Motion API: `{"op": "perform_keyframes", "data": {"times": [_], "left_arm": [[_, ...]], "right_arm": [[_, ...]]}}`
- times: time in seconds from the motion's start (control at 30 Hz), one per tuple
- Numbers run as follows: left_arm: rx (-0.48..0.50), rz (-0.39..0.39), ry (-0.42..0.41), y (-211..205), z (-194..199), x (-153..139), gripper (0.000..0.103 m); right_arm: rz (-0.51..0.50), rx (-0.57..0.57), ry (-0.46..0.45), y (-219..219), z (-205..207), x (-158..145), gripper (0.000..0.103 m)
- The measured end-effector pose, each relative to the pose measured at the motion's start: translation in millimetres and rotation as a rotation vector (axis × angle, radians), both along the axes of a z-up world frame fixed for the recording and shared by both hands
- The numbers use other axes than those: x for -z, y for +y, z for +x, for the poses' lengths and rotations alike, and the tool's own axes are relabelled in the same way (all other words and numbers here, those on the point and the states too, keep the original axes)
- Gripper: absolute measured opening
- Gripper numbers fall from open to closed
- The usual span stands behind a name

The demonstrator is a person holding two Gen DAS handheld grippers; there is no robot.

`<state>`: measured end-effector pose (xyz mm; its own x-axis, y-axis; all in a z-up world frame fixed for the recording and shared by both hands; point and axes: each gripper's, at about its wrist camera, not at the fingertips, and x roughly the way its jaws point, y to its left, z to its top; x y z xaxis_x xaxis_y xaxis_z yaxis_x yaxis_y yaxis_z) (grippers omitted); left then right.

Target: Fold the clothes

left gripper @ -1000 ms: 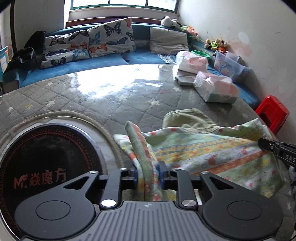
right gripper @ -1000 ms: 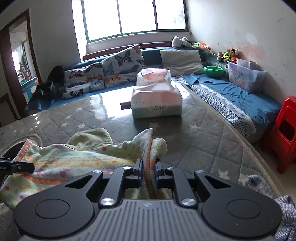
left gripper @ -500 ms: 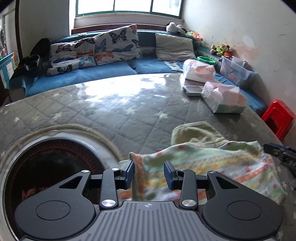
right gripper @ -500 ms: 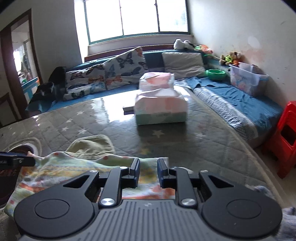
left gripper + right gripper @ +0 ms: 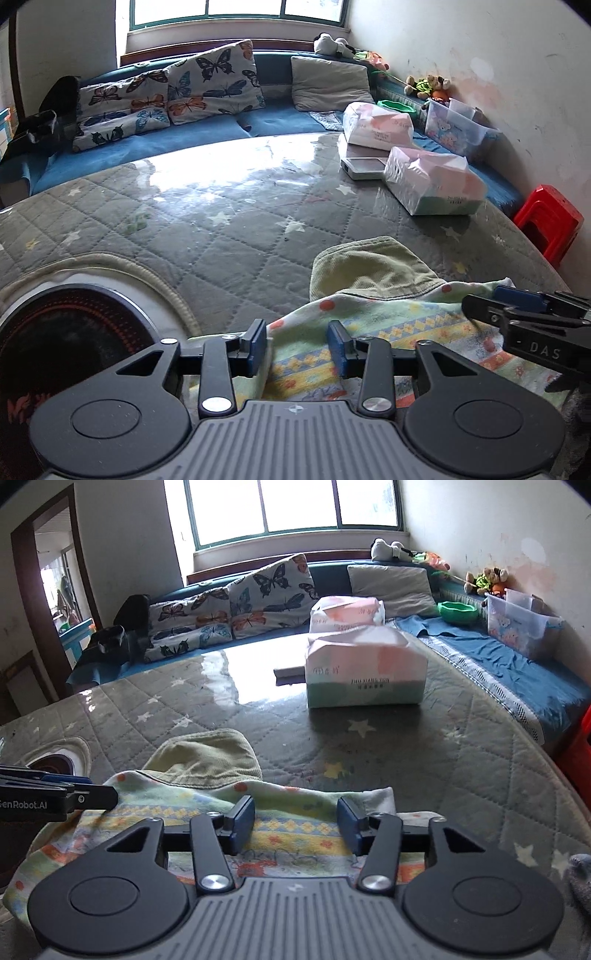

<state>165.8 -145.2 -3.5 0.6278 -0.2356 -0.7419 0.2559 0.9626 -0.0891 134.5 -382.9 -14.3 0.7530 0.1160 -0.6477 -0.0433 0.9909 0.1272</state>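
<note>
Left wrist view is showing the left tool (image 5: 297, 347) hovering with its blue pads spread apart over the pale green patterned cloth with striped bands (image 5: 388, 325), which is lying flat on the grey quilted star-print surface (image 5: 229, 236). Right wrist view is showing the right tool (image 5: 295, 825) likewise standing apart above that cloth's other end, beside an olive-green corduroy garment (image 5: 207, 755) lying partly under it.

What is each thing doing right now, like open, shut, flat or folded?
left gripper: open, fingers apart over the cloth, holding nothing.
right gripper: open, holding nothing.
patterned cloth: lying on the table, let go.
green garment: lying partly under the patterned cloth.
near tissue pack: top torn open.
</note>
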Motion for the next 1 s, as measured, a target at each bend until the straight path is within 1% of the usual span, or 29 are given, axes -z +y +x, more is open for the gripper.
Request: {"op": "perform_keyframes", "data": {"times": [0.07, 0.13, 0.27, 0.33, 0.4, 0.43, 0.57, 0.63, 0.7, 1.0], "left_arm": [[0.006, 0.005, -0.002, -2.9, 0.9, 2.1, 0.044], [0.008, 0.004, -0.001, -4.3, 2.2, 3.3, 0.045], [0.007, 0.001, -0.009, -3.1, -0.7, 0.2, 0.047], [0.006, 0.000, -0.016, -1.8, -3.3, -2.3, 0.050], [0.007, 0.004, -0.027, -0.6, -7.1, -5.2, 0.055], [0.009, 0.012, -0.037, -0.2, -10.6, -7.0, 0.055], [0.025, 0.023, -0.059, 2.3, -26.5, -9.0, 0.057], [0.033, 0.026, -0.064, 3.6, -35.1, -8.5, 0.057], [0.040, 0.029, -0.068, 5.3, -43.6, -7.9, 0.058], [0.050, 0.021, -0.056, 15.2, -82.0, 1.7, 0.061]], "right_arm": [[-0.004, -0.004, 0.002, 0.3, 1.5, 1.3, 0.057], [-0.008, -0.008, 0.004, 0.6, 3.0, 2.6, 0.066], [-0.019, -0.018, 0.001, 7.2, 1.8, 0.4, 0.072], [-0.016, -0.028, -0.003, 10.7, -0.8, -2.0, 0.078], [-0.021, -0.042, -0.007, 15.0, -4.8, -4.1, 0.078], [-0.024, -0.049, -0.008, 17.4, -6.9, -4.8, 0.080], [-0.040, -0.087, 0.001, 29.1, -19.0, -5.2, 0.083], [-0.049, -0.099, 0.003, 33.8, -25.8, -5.2, 0.086], [-0.065, -0.108, 0.002, 37.5, -36.6, -5.6, 0.086], [-0.060, -0.102, 0.008, 40.3, -77.0, -2.3, 0.091]]}}
